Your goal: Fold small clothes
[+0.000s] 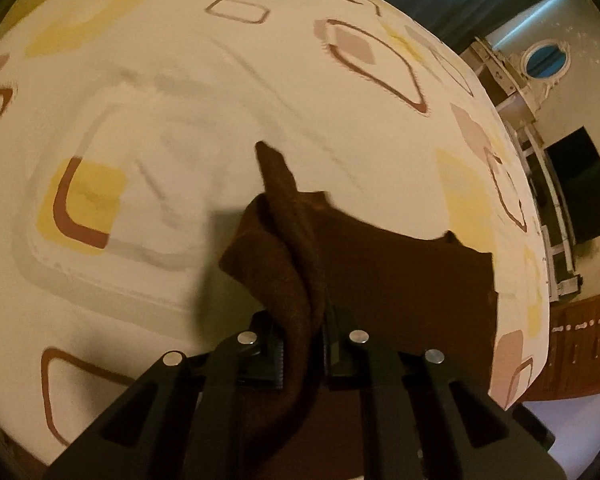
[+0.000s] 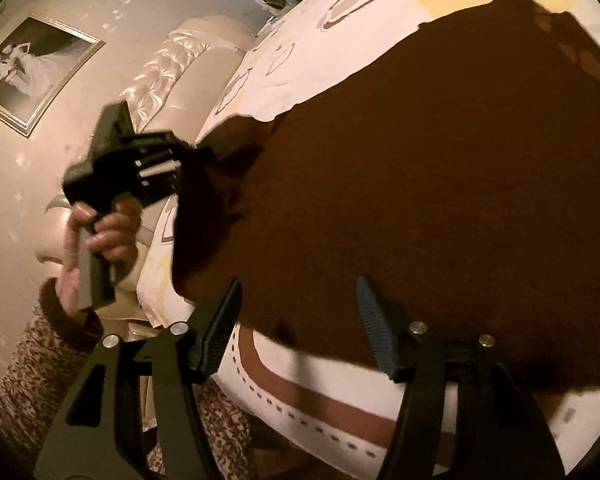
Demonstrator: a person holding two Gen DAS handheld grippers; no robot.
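A dark brown cloth (image 2: 420, 168) lies spread on a bed with a cream sheet (image 1: 180, 92) patterned in yellow and brown shapes. My left gripper (image 1: 302, 344) is shut on a bunched corner of the brown cloth (image 1: 288, 248) and holds it lifted off the sheet. In the right wrist view the left gripper (image 2: 188, 152) shows at the cloth's left edge, held by a hand. My right gripper (image 2: 296, 300) is open and empty, its fingers straddling the cloth's near edge just above it.
The bed's edge (image 1: 516, 320) drops off at the right, with a wooden frame (image 1: 580, 344) below. A padded headboard (image 2: 172, 72) and a framed picture (image 2: 32, 72) on the wall stand at the left. A dark screen (image 1: 580, 188) sits beyond the bed.
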